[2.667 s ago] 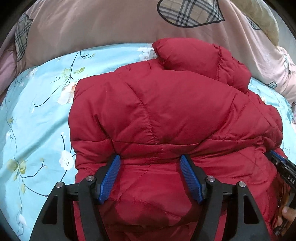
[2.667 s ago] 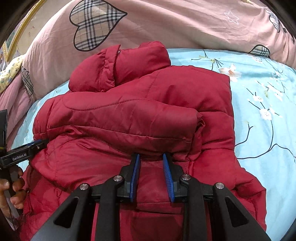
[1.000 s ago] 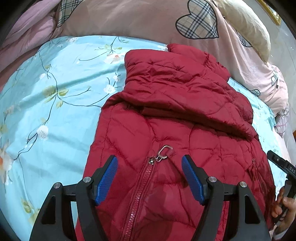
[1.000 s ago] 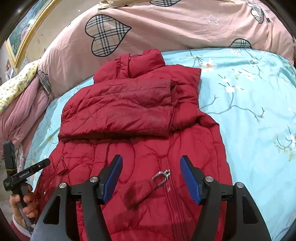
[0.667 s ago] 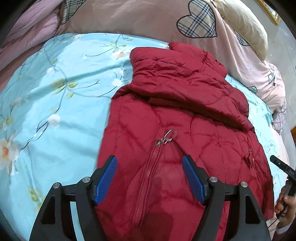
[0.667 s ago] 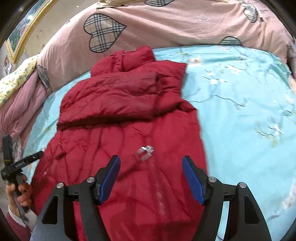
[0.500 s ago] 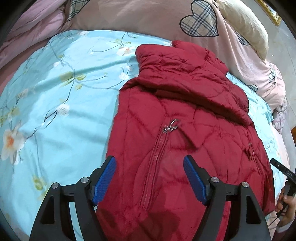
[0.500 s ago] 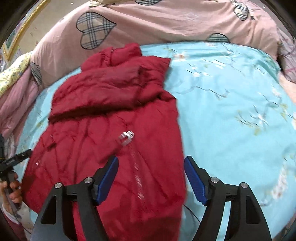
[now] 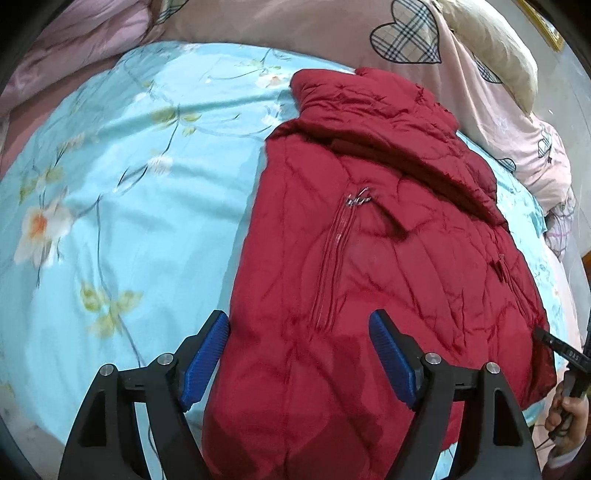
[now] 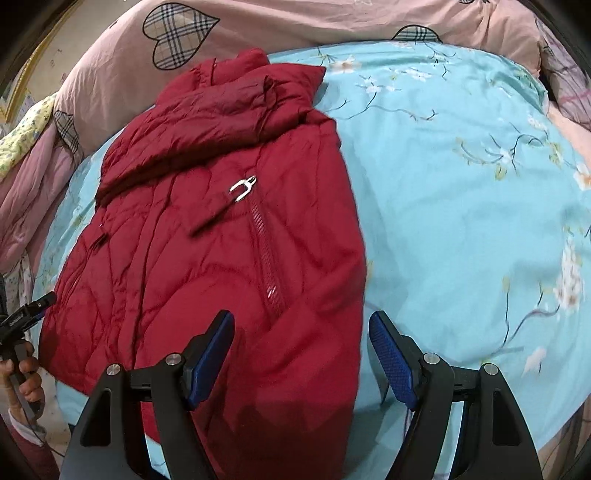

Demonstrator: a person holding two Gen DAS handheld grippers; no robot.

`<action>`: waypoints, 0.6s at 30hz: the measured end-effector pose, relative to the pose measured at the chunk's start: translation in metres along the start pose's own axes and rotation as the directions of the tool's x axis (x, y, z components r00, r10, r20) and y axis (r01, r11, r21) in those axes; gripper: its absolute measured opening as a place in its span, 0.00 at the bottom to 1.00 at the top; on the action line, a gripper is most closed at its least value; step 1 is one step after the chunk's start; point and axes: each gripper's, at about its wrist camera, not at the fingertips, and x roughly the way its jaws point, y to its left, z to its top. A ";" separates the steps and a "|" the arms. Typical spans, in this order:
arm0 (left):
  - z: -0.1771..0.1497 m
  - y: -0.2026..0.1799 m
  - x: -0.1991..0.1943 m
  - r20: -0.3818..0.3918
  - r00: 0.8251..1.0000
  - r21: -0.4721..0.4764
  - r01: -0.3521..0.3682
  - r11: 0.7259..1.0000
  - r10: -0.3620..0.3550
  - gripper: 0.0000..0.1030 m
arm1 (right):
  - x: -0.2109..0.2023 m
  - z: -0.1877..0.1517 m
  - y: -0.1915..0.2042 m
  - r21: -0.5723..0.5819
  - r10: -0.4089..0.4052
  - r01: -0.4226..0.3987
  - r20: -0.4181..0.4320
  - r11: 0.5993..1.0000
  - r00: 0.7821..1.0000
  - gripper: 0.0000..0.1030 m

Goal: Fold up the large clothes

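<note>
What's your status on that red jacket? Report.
Left hand-held gripper opening, right hand-held gripper open, both empty. Jacket flat on bed, sleeves folded in. Nothing blocking.

The red jacket's (image 9: 369,277) near hem is running out past the bottom edge in both wrist views. Its sleeves are lying tucked under a folded layer, out of sight. Motion is blurring the zipper pull (image 9: 357,199) in the left view. The bed's (image 10: 461,221) near edge is disappearing behind the gripper frames.

A bed spread with a light-blue floral sheet (image 9: 122,229) carries everything. A red quilted jacket (image 10: 207,258) lies flat on it, zipper up, and a pink heart-patterned duvet (image 10: 295,26) is bunched along its far edge.
</note>
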 end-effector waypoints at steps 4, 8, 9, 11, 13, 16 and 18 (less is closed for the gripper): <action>-0.011 0.005 0.001 -0.022 1.000 -0.015 0.007 1.000 -0.007 0.76 | -0.002 -0.010 0.007 -0.014 0.014 -0.015 -0.017 1.000 1.000 0.75; -0.014 0.007 0.003 -0.034 0.999 -0.017 0.008 1.000 -0.009 0.76 | -0.003 -0.015 0.009 -0.022 0.009 -0.009 -0.022 1.000 1.000 0.75; -0.014 0.007 0.004 -0.040 0.999 -0.018 0.015 1.000 -0.016 0.76 | -0.004 -0.016 0.008 -0.016 0.012 -0.013 -0.024 1.000 1.000 0.75; -0.015 0.008 0.006 -0.048 0.999 -0.015 0.016 1.000 -0.017 0.76 | -0.004 -0.018 0.007 -0.004 0.023 -0.023 -0.030 1.000 0.999 0.75; -0.016 0.007 0.006 -0.057 0.998 -0.009 0.018 1.000 -0.019 0.76 | -0.005 -0.020 0.007 -0.003 0.038 -0.038 -0.038 0.999 0.999 0.75; -0.020 0.006 0.006 -0.066 0.997 -0.003 0.030 1.000 -0.030 0.76 | -0.008 -0.023 0.006 -0.007 0.052 -0.053 -0.041 0.999 0.998 0.75; -0.022 0.005 0.006 -0.070 0.997 0.005 0.029 1.000 -0.029 0.76 | -0.011 -0.026 0.005 -0.009 0.060 -0.061 -0.046 0.998 0.997 0.74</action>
